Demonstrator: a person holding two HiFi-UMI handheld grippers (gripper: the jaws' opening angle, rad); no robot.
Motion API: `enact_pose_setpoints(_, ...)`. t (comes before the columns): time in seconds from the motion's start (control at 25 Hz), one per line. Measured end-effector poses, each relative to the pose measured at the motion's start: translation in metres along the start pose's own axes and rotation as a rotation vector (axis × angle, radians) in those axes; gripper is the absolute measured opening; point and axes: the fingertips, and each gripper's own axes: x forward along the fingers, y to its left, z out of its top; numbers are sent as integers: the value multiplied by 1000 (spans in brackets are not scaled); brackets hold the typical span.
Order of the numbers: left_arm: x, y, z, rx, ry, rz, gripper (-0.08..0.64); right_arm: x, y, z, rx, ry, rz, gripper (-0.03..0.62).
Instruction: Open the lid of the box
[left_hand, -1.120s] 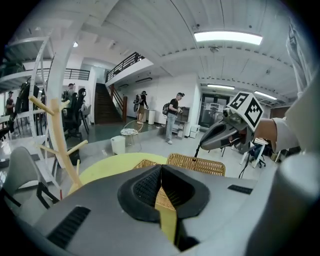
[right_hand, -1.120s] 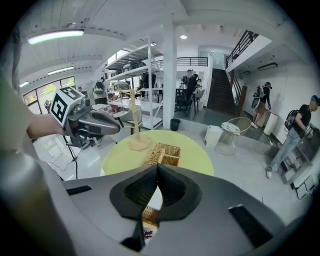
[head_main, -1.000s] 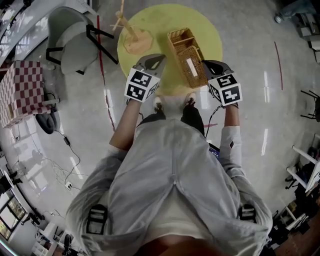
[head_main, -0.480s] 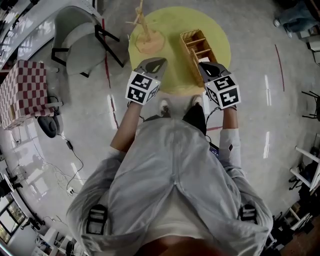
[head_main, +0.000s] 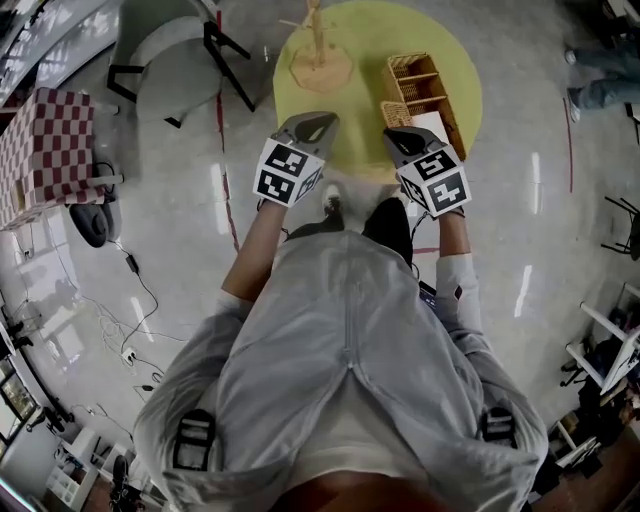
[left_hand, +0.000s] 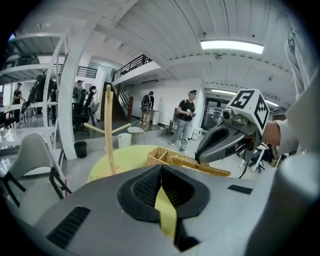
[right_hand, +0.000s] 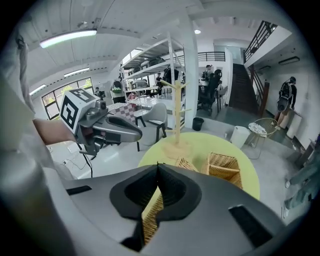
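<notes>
Facing one wicker box (head_main: 424, 82) on one yellow table (head_main: 362, 42), left claw (head_main: 326, 119) and right claw (head_main: 391, 134) are both closed.

Bare tabletop (head_main: 365, 70) in the upper middle, between wooden stand (head_main: 318, 60) and wicker box (head_main: 425, 80). Blocked right of it by the lid (head_main: 430, 124), clamped in the right tool (head_main: 390, 133).

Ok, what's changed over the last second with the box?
The right tool, shut on the edge of the lid, has lifted it up off the wicker box, where it lay flat a second ago. The left tool stayed shut and empty near the table; the wooden stand didn't move.
</notes>
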Motion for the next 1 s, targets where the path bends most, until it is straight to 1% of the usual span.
enact_pose_setpoints(0.2, -8, 19, -28, -42, 31, 40, 29, 32, 10, -16, -6, 42, 50, 23)
enact_pose_setpoints(0.44, -18, 29, -50, -86, 65, 68, 29, 62, 20, -31, -11, 99, 99, 23)
enact_pose_setpoints(0.64, -20, 33, -64, -102, 87, 66, 29, 81, 22, -43, -36, 144, 87, 23)
enact_pose_setpoints(0.76, -20, 34, -71, -106, 99, 62, 29, 92, 25, -49, -20, 152, 94, 23)
enact_pose_setpoints(1.0, -9, 31, -80, -106, 121, 50, 29, 111, 14, -71, 27, 172, 87, 23)
